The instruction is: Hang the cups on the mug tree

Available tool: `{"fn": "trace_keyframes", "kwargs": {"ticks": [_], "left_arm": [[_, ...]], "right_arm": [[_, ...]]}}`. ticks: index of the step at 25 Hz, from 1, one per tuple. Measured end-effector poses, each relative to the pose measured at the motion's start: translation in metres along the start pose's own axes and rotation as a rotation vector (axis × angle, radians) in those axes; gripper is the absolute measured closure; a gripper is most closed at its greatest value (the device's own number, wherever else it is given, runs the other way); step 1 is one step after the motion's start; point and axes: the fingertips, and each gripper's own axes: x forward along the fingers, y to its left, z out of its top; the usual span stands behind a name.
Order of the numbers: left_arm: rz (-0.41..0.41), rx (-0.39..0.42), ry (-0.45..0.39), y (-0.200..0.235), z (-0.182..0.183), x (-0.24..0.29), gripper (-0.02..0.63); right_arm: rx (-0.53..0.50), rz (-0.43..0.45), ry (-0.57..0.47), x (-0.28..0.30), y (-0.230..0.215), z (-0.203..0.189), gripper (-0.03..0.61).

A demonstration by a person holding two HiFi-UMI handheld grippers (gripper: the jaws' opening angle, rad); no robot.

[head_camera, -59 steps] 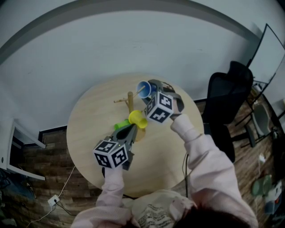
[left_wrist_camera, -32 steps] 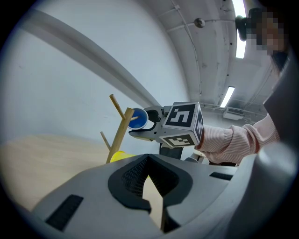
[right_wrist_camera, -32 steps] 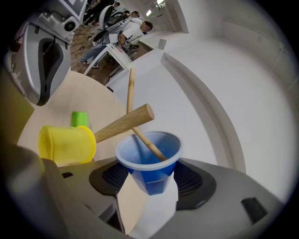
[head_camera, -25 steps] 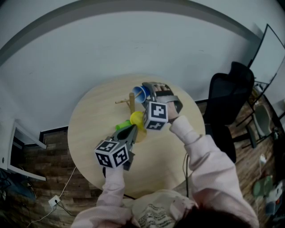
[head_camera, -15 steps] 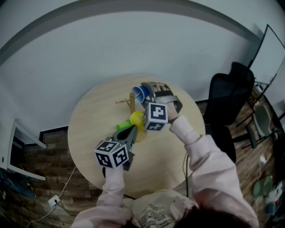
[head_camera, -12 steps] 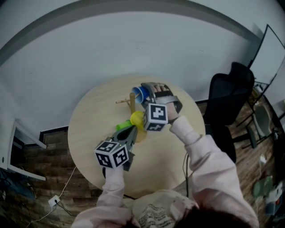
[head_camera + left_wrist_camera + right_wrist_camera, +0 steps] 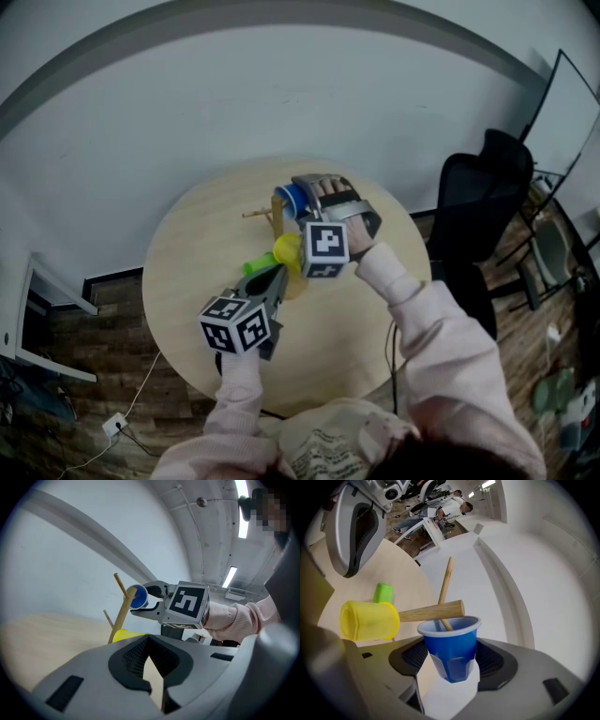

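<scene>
The right gripper (image 7: 450, 665) is clamping its fingers on a blue plastic cup (image 7: 452, 648) at the wooden mug tree (image 7: 426, 613).
Near the pale tabletop's (image 7: 187, 244) far edge – the cup is likely light, thin-walled and crushable, so a gentle mid-wall hold suits; the left gripper (image 7: 152, 667) is holding its fingers together, empty.

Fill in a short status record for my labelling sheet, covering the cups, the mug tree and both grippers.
blue cup: held between the jaws of the right gripper, mouth towards the tree
mug tree: wooden, stands on the round table
peg: thin, its lower end sits inside the blue cup's mouth
yellow cup: on its side against the tree
green cup: beyond the yellow cup, partly hidden
left gripper: jaws together, empty, apart from the tree
</scene>
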Motion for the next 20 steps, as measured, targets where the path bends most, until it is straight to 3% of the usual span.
{"fn": "trace_keyframes", "kwargs": {"ticks": [20], "left_arm": [[0.004, -0.008, 0.008, 0.0005, -0.0059, -0.0027, 0.609]], "right_arm": [[0.05, 0.001, -0.053, -0.005, 0.0043, 0.0081, 0.186]]}}
